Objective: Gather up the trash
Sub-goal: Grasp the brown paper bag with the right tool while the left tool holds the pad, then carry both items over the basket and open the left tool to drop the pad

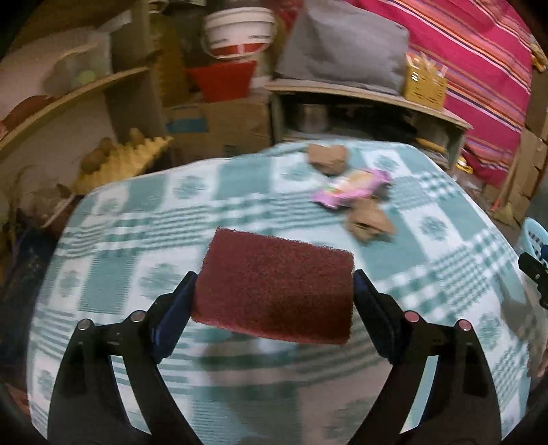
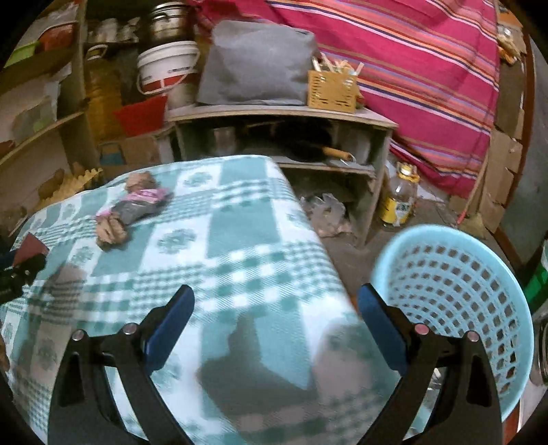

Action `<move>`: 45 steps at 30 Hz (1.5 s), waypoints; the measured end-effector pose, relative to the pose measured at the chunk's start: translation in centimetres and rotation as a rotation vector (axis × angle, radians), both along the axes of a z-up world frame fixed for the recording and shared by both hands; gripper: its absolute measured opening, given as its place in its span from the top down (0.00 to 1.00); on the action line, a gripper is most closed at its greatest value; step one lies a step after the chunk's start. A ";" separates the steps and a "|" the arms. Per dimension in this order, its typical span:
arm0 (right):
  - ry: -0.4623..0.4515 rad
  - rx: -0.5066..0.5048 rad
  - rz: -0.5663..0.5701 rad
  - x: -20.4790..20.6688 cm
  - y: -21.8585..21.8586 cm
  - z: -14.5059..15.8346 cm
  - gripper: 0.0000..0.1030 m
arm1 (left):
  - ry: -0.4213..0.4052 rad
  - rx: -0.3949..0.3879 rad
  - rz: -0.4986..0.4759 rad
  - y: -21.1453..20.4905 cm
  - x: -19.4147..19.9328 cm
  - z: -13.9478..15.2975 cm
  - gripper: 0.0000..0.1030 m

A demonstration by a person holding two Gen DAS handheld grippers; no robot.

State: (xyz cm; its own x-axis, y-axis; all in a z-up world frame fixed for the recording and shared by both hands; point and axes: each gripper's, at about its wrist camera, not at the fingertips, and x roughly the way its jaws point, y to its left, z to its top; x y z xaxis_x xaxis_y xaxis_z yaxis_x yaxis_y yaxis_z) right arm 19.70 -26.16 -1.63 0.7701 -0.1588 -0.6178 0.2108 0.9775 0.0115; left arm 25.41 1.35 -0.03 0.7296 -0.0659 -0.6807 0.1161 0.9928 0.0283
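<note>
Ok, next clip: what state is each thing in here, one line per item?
left gripper: shut on the maroon scrub pad
maroon scrub pad: held above the table
right gripper: open, holding nothing
blue basket: tilted beside the table; no trash visible inside
pink wrapper: lying on the checked cloth
brown paper scraps: crumpled, on the cloth

Behind the checked-cloth bench (image 1: 144, 219) stood cluttered wooden shelves (image 2: 281, 116), a striped pink curtain (image 2: 428, 68) and stacked buckets (image 1: 239, 30).
</note>
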 end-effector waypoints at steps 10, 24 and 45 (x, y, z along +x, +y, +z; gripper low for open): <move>0.074 -0.064 0.141 7.2 9.4 -0.7 0.09 | -0.011 -0.106 0.163 10.4 1.2 0.0 0.17; 0.130 -0.165 0.249 12.8 17.1 -1.7 0.10 | -0.035 -0.106 0.217 12.3 1.4 0.3 0.16; 0.064 -0.140 0.299 5.2 12.1 1.5 0.59 | -0.072 -0.128 0.115 7.4 0.3 2.2 0.17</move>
State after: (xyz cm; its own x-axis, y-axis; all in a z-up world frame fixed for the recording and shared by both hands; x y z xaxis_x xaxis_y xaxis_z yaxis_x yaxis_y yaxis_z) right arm 24.95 -14.02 -0.09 0.7557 -0.0183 -0.6547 -0.0900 0.9872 -0.1314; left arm 25.70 8.74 2.16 0.7837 -0.0622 -0.6180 0.0042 0.9955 -0.0949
